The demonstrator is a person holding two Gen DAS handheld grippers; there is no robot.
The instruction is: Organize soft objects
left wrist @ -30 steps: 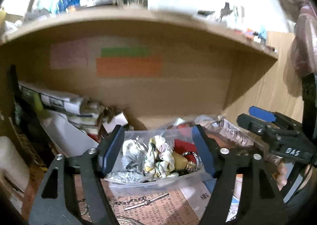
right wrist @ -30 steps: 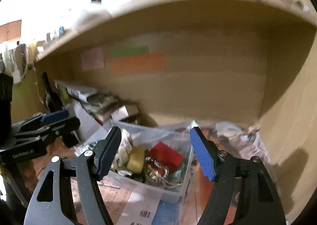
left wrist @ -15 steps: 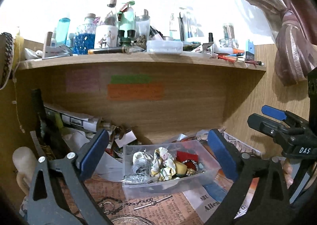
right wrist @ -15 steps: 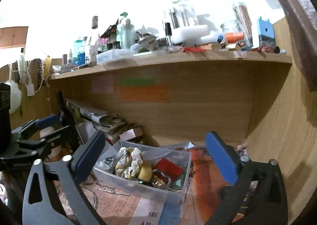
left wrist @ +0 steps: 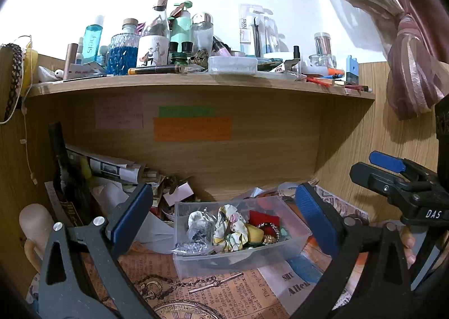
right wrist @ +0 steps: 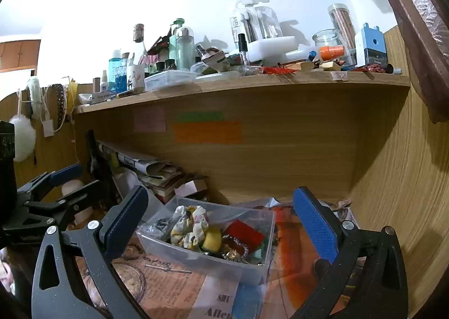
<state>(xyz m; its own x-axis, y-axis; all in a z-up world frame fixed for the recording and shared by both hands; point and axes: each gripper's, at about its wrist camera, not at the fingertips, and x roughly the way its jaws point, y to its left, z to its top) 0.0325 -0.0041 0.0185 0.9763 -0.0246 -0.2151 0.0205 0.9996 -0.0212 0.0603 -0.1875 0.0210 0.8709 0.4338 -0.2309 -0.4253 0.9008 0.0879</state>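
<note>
Progress: by my reading, near the end. The soft pieces sit inside the bin [left wrist: 241, 237] with nothing in either gripper; I see no loose soft item on the paper [left wrist: 224, 293] around it.
Left to do: possibly nothing, though the clutter at left frame is too jumbled to rule out more cloth.
Left gripper [left wrist: 224, 220]: jaws spread wide, empty, framing the bin from the lower edge without touching it.
Right gripper [right wrist: 221, 223]: jaws likewise wide apart and empty, bin between them but clear of the pads.
Bin: clear, rigid plastic, boxy with rounded corners, lower centre in both views, under the shelf [left wrist: 196, 83].
Scrunchie [left wrist: 230, 227]: gathered floral fabric, crumpled and puffy, centre of the bin.
Yellow piece [right wrist: 212, 239]: smooth, rounded, looks spongy, touching the scrunchie.
Red pouch [right wrist: 244, 232]: flat, matte, at the far side of the bin.
Bracelet [left wrist: 269, 232]: beaded and metallic, hard among the soft things.
Paper: printed newsprint pattern, flat, lining the surface.
Shelf: wood grain, crowded with glass and plastic bottles.
</note>
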